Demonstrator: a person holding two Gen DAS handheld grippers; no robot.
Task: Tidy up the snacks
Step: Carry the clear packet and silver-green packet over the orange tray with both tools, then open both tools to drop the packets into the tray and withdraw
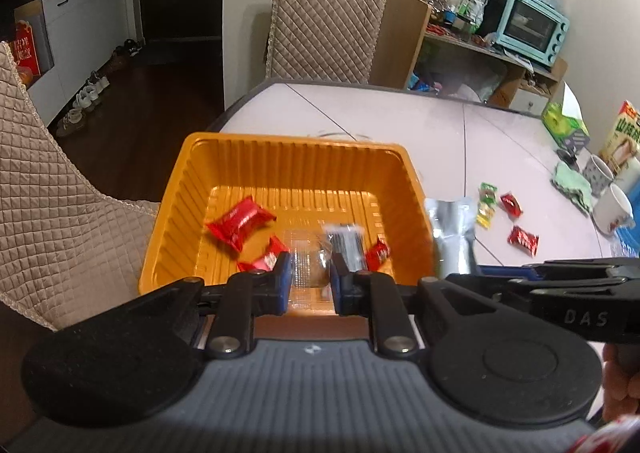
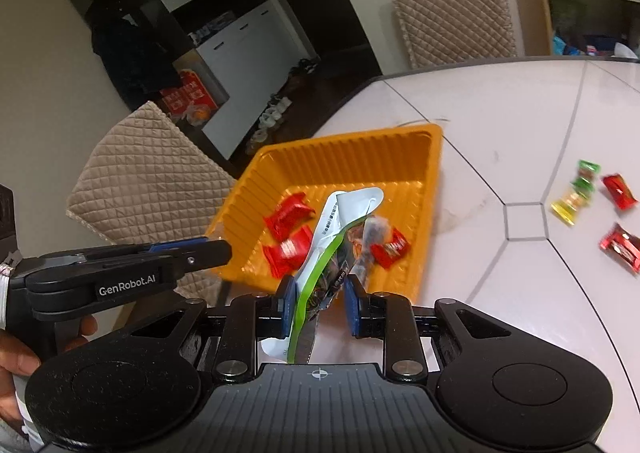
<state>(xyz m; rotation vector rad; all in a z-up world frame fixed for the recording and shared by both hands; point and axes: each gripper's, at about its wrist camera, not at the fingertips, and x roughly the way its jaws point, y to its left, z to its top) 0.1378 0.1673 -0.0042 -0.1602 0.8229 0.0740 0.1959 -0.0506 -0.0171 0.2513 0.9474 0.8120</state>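
Now the right gripper (image 2: 318,293) is poised at the near rim of the orange tray (image 2: 434,189), pads pressed against a green-edged snack pouch (image 2: 320,253) that sticks up over three red candies (image 2: 286,215) in the tray. Left gripper (image 1: 310,277) sits level at that rim, jaws narrowly apart around what looks like a clear wrapper, though blur leaves real contact unclear. More sweets (image 2: 618,187) lie well right on the table (image 2: 500,113).

candies (image 1: 240,224) in tray (image 1: 296,151), tray on table (image 1: 400,121)
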